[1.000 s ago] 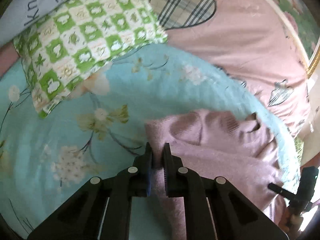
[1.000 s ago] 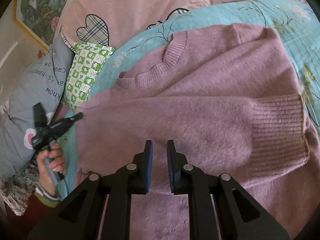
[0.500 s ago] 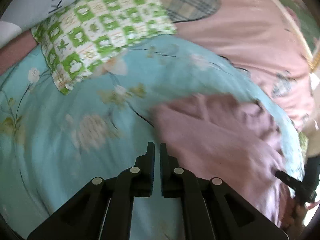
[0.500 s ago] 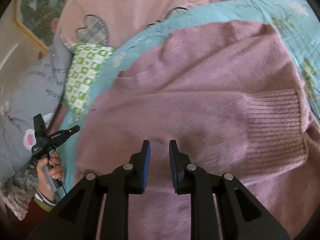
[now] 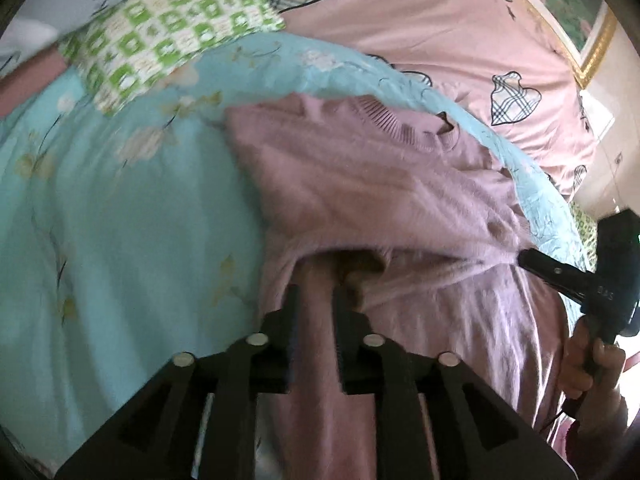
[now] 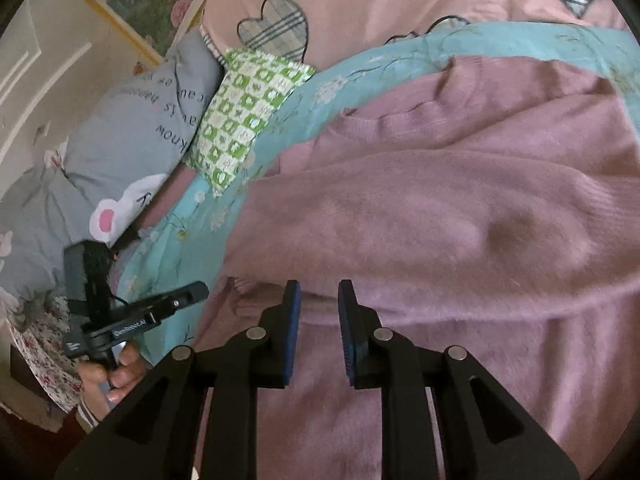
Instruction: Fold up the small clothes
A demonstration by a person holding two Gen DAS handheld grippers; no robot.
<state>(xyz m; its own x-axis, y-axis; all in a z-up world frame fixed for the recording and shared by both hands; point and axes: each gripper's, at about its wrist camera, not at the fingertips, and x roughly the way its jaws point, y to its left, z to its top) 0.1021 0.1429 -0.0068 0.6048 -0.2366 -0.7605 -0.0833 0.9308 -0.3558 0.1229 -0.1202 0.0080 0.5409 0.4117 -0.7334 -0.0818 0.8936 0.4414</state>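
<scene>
**A:** Where does the garment lie?

**B:** The mauve fuzzy knitted sweater [image 6: 440,208] lies spread on a turquoise floral quilt [image 5: 120,220] on the bed, ribbed neckline toward the pillows. In the right wrist view its upper part is folded down over the lower part, and the fold makes a thick rounded edge just ahead of the right tool [image 6: 318,304].

**A:** Is that tool gripping it?

**B:** No. Its jaws stand a little apart, blue pads facing each other, and nothing is clamped between them; the knit lies beneath and behind them.

**A:** And the left tool [image 5: 314,304]?

**B:** Its jaws are opening. A strip of the mauve knit runs up between the two black fingers at the sweater's left edge, but the picture is blurred there, so I cannot tell for sure whether the pads press on it; they seem to stand off it.

**A:** Can each tool be seen from the other side?

**B:** Yes. The left wrist view shows the right tool at the far right, its tip touching or just at the sweater's folded edge, with the person's right hand [image 5: 588,364] on the handle. The right wrist view shows the left tool at the lower left, beside the sweater over the quilt, held by the left hand [image 6: 116,372].

**A:** What else is nearby?

**B:** A green-and-white checked pillow [image 6: 244,108], a grey printed pillow [image 6: 132,128] beside it, and a pink sheet with plaid hearts [image 5: 420,28] beyond the quilt.
</scene>
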